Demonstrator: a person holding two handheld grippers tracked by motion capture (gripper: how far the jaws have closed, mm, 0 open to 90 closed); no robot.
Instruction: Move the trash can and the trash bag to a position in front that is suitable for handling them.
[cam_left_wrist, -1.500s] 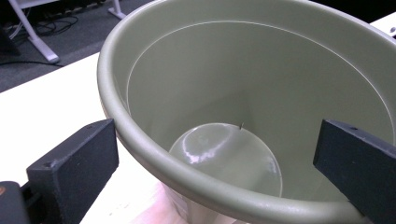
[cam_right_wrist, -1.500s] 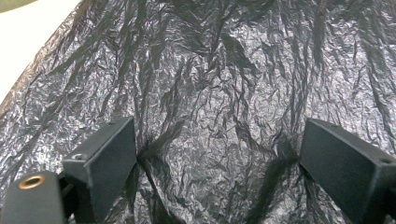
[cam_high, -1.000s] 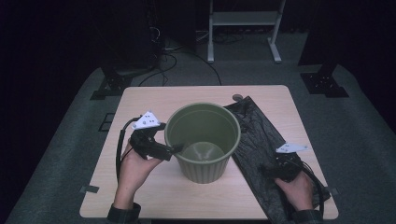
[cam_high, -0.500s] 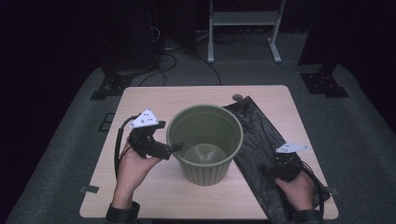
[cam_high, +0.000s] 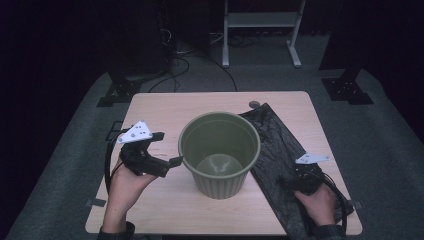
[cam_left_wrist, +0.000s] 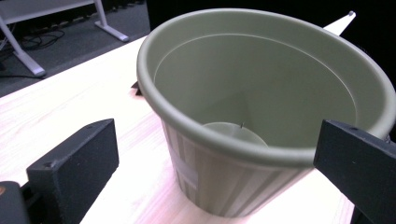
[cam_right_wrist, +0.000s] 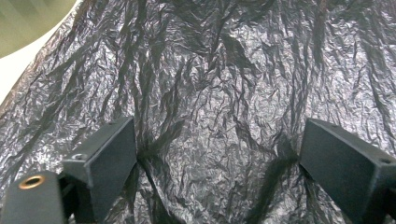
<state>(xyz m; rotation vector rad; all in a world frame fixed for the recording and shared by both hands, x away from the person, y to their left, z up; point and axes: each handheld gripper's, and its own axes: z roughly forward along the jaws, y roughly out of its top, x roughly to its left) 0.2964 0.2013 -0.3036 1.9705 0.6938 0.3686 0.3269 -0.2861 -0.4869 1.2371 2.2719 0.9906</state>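
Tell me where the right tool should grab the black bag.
Take the black bag at its near end, coming straight down from above. It lies flat and crinkled on the table, so the right tool, open over it, can pinch up a fold.

Pot (cam_high: 219, 152) stood at frame centre on the table (cam_high: 165, 107); plastic bag (cam_high: 280, 150) lay flat at its right, toward lower right.

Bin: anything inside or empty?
Empty. The bin stands upright on the table; the high view and the left gripper view show its bare floor, with no liner.
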